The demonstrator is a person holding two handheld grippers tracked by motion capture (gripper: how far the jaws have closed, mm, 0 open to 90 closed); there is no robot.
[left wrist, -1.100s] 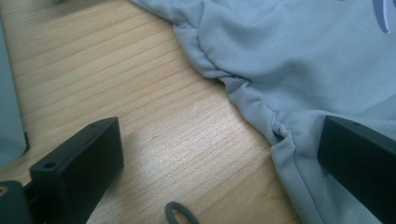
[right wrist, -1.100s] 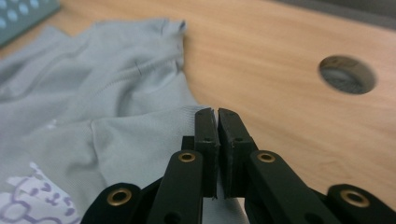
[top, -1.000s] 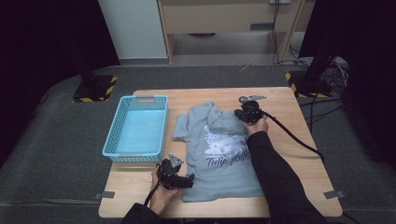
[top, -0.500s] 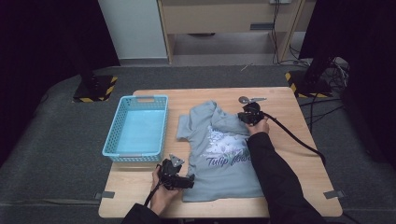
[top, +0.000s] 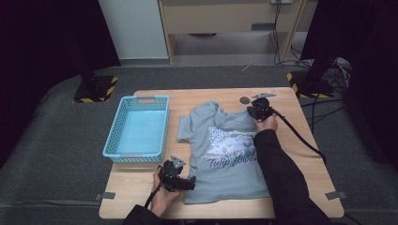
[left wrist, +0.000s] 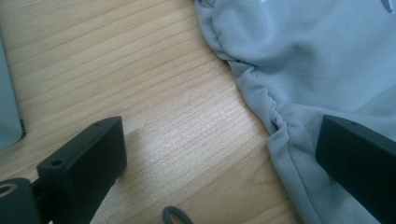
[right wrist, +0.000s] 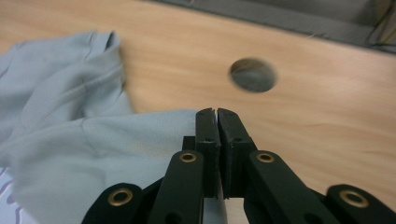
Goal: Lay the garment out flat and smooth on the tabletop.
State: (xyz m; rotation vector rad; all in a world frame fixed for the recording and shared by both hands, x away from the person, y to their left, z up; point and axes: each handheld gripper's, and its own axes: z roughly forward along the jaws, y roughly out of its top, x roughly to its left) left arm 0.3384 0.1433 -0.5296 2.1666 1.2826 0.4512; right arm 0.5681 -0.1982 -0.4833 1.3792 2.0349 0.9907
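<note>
- Shirt [top: 230, 150]: grey-blue tee lying on the table [top: 300, 154], print side up, spread across the middle and near edge. Far part is rumpled and drawn in; the near hem lies flat.
- Basket [top: 138, 129]: light blue, on the table to the left of the shirt, not touching it.
- Right gripper [top: 259, 111]: at the shirt's far right corner, near the table's far edge. In the right gripper view [right wrist: 217, 116] I see the jaws pressed together with a thin layer of shirt cloth caught between them. Clamped on the shirt.
- Hole [right wrist: 252, 74]: dark round opening in the tabletop just beyond the right gripper's tips, blurred in that view.
- Left gripper [top: 187, 180]: low on the table at the shirt's near left edge, held in my left hand [top: 164, 197]. In the left gripper view [left wrist: 219, 154] the jaws stand wide apart; one sits over bare wood, the other over the cloth, with the puckered hem edge between them. Nothing is gripped.
- Small dark ring [left wrist: 176, 215] lies on the wood near the left gripper's base; I cannot tell what it is.
</note>
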